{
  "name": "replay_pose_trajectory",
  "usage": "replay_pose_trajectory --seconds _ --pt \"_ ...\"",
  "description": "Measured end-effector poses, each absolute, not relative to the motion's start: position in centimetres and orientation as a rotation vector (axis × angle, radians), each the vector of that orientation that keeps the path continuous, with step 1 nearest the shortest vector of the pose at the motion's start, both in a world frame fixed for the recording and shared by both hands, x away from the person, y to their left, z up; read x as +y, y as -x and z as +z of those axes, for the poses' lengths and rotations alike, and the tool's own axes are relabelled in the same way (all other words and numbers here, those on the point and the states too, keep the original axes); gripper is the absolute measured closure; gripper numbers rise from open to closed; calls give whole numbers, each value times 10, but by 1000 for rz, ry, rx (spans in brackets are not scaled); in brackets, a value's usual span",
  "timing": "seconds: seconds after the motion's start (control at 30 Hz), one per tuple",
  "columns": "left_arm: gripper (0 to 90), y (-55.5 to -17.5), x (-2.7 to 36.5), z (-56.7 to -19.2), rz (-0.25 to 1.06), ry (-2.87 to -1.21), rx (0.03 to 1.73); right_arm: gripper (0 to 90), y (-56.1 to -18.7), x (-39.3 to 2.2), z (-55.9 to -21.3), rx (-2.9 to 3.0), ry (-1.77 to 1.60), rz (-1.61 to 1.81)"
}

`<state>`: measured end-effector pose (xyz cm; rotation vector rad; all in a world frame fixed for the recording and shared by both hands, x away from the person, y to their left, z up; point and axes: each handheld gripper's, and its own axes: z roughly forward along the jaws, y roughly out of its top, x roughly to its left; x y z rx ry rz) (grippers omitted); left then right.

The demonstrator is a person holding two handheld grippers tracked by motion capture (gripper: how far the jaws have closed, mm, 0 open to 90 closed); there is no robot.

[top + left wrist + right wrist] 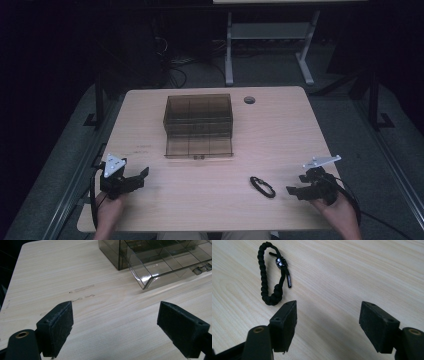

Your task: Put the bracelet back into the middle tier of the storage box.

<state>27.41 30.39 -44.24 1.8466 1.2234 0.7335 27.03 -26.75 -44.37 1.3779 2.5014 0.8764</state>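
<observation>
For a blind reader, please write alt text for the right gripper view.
A black braided bracelet lies flat on a light wooden table, just beyond the left jaw of the open right gripper. Nothing is between the jaws, and the bracelet is not touched.

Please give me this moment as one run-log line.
left gripper: open, empty | right gripper: open, empty | bracelet: on table | box: drawer out

Right gripper (328,325) low in frame, jaws spread wide with bare wood between them; black braided bracelet (265,280) flat on the light wooden table (362,272), up and to the left, just beyond the left jaw's tip; small dark bead and short tag at its knotted closure; nothing gripped.
</observation>
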Motion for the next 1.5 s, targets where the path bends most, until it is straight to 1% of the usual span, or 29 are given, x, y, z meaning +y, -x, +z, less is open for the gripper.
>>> replay_pose_trajectory --seconds 0.27,0.5,1.5 --pt "131 -273 305 -442 735 -1837 1225 288 -270 -267 -443 2493 -1374 880" --pt "131 -270 306 -440 739 -1830 1213 291 -267 -259 -435 2488 -1349 869" --pt "131 -271 304 -441 742 -1838 1212 279 -265 -227 -421 2540 -1232 896"
